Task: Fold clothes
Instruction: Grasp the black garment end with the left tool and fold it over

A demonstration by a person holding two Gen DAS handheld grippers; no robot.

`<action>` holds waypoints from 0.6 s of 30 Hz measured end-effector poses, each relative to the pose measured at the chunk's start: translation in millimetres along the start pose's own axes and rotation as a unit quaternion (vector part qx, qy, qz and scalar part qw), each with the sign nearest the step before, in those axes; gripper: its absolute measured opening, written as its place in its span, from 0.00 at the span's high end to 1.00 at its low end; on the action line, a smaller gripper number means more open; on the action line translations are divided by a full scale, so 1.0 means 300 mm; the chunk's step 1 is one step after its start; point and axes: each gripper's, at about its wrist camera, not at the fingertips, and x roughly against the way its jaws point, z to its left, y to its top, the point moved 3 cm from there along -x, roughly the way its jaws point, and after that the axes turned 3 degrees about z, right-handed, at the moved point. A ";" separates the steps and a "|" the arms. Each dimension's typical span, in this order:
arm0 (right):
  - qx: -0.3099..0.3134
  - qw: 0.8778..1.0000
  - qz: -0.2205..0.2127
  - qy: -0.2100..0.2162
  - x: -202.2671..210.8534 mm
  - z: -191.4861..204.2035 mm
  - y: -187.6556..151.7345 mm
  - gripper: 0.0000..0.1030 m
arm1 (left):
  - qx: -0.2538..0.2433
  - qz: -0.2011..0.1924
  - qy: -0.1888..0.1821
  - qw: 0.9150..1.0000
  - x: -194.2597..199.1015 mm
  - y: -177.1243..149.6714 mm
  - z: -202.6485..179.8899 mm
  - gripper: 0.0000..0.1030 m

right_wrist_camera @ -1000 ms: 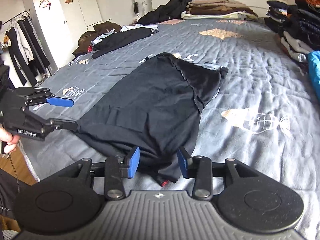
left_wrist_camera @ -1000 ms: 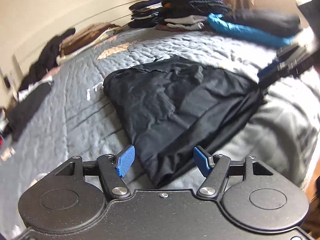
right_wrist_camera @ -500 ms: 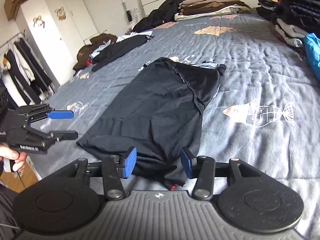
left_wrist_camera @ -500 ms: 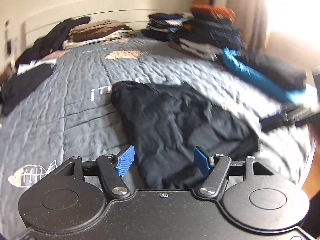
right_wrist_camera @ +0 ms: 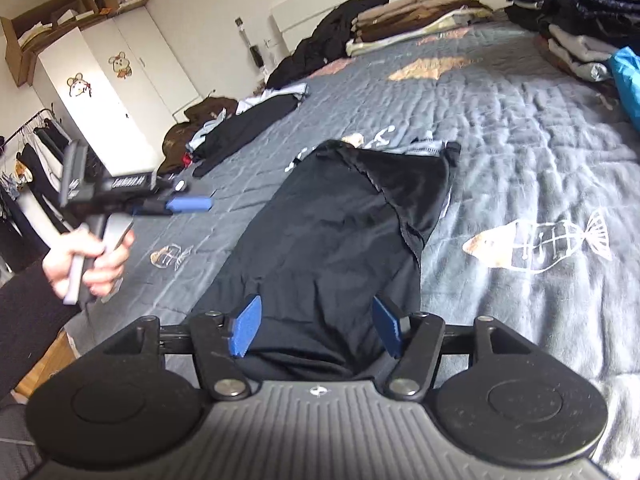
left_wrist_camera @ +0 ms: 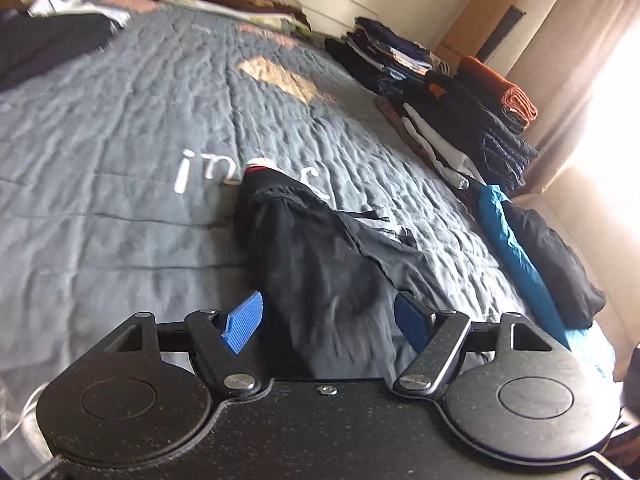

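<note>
1. Left wrist view: the left hand-held gripper [left_wrist_camera: 328, 322] is released, jaws spread, grasping nothing. It hangs at lower centre, over the near end of the black garment [left_wrist_camera: 320, 276].
2. The black garment lies lengthwise at the centre of the grey bed [left_wrist_camera: 120, 184].
3. Folded clothes stacks [left_wrist_camera: 456, 120] occupy the upper right.
4. Right wrist view: the right hand-held gripper [right_wrist_camera: 316, 330] is released, over the garment's near edge at lower centre.
</note>
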 end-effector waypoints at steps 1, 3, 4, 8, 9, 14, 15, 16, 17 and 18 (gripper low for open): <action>-0.003 1.000 0.009 0.003 -0.009 -0.009 -0.001 0.41 | 0.004 0.009 -0.005 1.000 -0.030 0.012 0.012 0.30; -0.014 1.000 0.022 0.008 -0.025 -0.031 -0.003 0.40 | 0.012 0.026 -0.014 0.999 -0.089 0.035 0.034 0.30; -0.022 0.999 0.028 0.010 -0.032 -0.042 -0.003 0.40 | 0.012 0.033 -0.017 0.999 -0.114 0.039 0.044 0.30; -0.041 0.998 0.047 0.016 -0.039 -0.075 -0.016 0.40 | 0.025 0.051 -0.020 0.998 -0.193 0.050 0.098 0.30; -0.041 0.998 0.049 0.015 -0.038 -0.080 -0.018 0.40 | 0.029 0.054 -0.022 0.998 -0.211 0.052 0.110 0.30; -0.035 0.997 0.061 0.009 -0.036 -0.092 -0.031 0.40 | 0.049 0.062 -0.038 0.996 -0.282 0.063 0.152 0.30; -0.035 0.997 0.063 0.008 -0.035 -0.095 -0.034 0.40 | 0.053 0.064 -0.044 0.996 -0.296 0.067 0.157 0.30; -0.034 0.997 0.065 0.009 -0.033 -0.097 -0.036 0.40 | 0.056 0.065 -0.049 0.995 -0.310 0.070 0.163 0.28; -0.036 0.997 0.065 0.009 -0.031 -0.101 -0.036 0.40 | 0.060 0.067 -0.054 0.994 -0.324 0.073 0.168 0.26; -0.038 0.997 0.064 0.010 -0.028 -0.106 -0.034 0.40 | 0.064 0.065 -0.064 0.994 -0.331 0.079 0.170 0.25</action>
